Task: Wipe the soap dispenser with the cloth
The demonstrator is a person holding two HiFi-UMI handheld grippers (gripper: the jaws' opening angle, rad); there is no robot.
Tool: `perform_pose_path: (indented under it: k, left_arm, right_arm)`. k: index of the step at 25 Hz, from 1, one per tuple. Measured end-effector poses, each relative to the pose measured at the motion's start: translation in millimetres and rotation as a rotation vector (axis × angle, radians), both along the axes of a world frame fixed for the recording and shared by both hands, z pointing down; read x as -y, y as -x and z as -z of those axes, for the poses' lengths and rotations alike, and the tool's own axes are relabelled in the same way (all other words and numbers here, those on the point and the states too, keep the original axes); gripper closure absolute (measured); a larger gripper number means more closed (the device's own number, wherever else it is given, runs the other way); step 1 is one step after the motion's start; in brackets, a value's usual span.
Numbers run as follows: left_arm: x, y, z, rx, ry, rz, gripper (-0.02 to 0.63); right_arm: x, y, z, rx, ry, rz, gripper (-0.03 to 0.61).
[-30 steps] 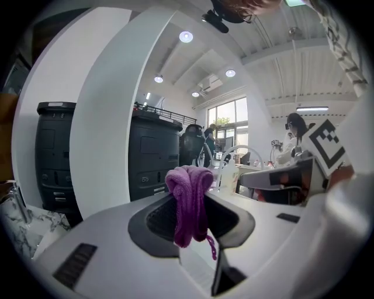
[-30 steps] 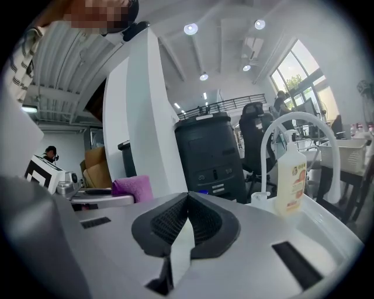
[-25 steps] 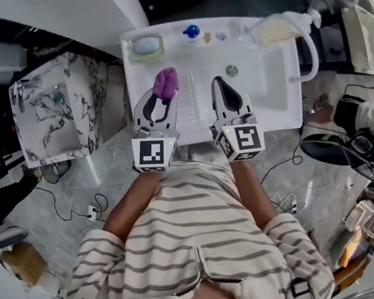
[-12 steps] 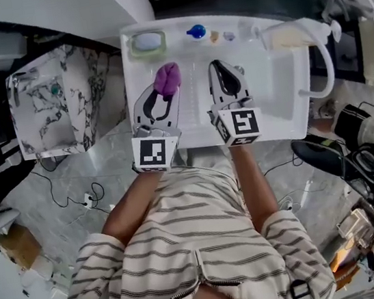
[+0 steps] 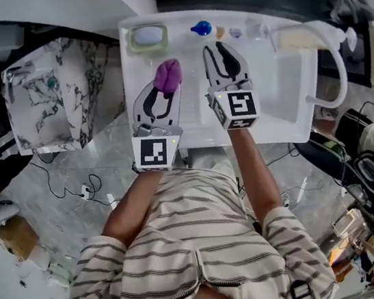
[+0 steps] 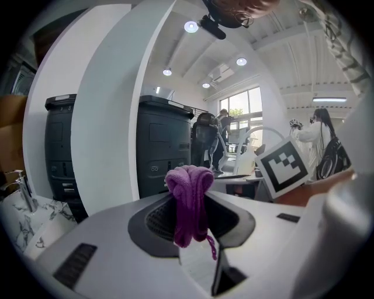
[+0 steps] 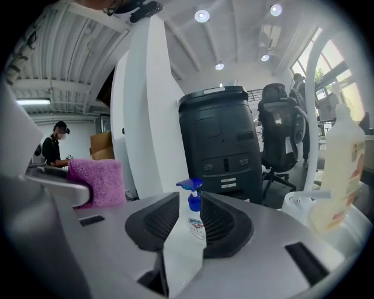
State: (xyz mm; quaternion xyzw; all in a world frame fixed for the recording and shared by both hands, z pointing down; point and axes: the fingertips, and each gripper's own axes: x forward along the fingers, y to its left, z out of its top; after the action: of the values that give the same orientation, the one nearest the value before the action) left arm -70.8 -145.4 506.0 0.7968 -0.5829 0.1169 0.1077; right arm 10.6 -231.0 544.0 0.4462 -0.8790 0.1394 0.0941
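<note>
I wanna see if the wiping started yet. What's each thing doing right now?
Soap dispenser: upright, untouched.
Purple cloth: bunched up, clear of the dispenser.
Left hand-held gripper: shut on the cloth.
Right hand-held gripper: jaws just opened, nothing between them, dispenser just ahead.

Left gripper [image 5: 165, 93] has jaws clamped; right gripper [image 5: 220, 51] has jaws just opened, empty.

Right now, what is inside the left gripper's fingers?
A bunched-up purple cloth, squeezed by the left gripper. Its top pokes out above the fingers; the pinched part is covered.
</note>
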Motion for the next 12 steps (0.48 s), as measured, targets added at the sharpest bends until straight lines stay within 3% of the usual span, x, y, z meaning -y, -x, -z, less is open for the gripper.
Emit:
perform_pose_path:
  k: [5, 12]
  left_arm:
    - [1.7, -2.2, -6.1, -0.009, 0.009, 0.008, 0.503]
    - [0.5, 1.7, -14.4, -0.011, 0.021, 0.014, 0.502]
  right_arm:
    - [12.4, 4.1, -17.5, -0.037, 0.018, 0.025, 0.452]
    - [29.8, 16.7, -24.7, -0.083, -0.029, 0.061, 0.428]
